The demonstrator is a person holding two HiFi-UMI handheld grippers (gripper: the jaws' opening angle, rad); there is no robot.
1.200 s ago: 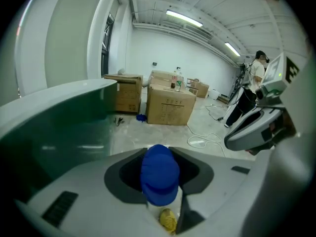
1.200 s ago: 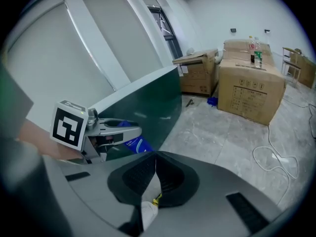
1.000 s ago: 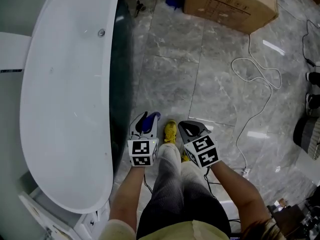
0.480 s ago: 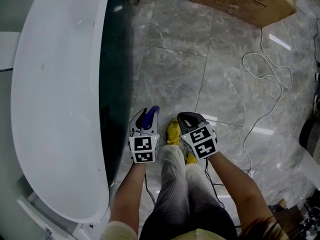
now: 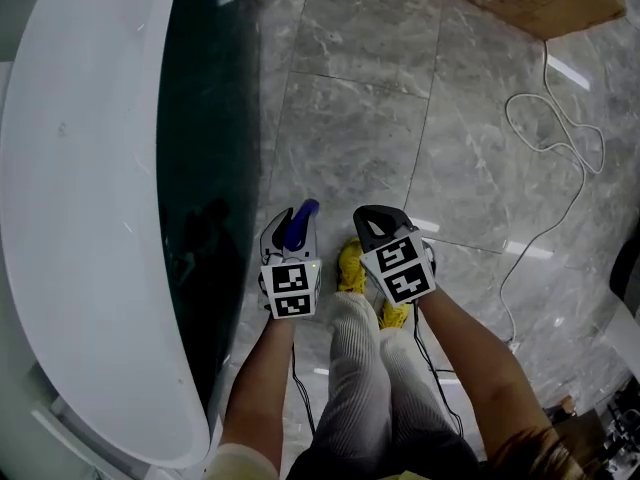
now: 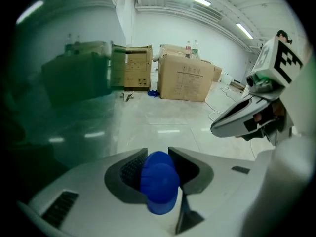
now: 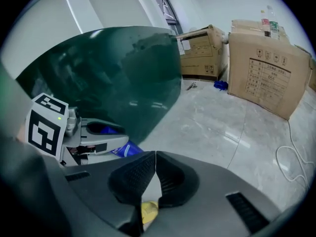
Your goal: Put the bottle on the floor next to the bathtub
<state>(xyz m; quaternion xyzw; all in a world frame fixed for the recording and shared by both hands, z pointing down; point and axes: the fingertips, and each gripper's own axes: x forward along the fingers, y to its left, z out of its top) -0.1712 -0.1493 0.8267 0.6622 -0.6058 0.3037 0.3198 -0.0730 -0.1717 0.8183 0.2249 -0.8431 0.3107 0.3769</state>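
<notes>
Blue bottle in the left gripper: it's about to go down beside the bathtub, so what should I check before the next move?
1. Grip: left gripper shut on the blue bottle: ok.
2. Spare hand: right gripper shut, empty: ok.
3. Landing spot: floor beside the bathtub bare: ok.
4. Snags: white cable far off to the side: ok.
5. Contact: bottle base on the floor: cannot tell.
</notes>
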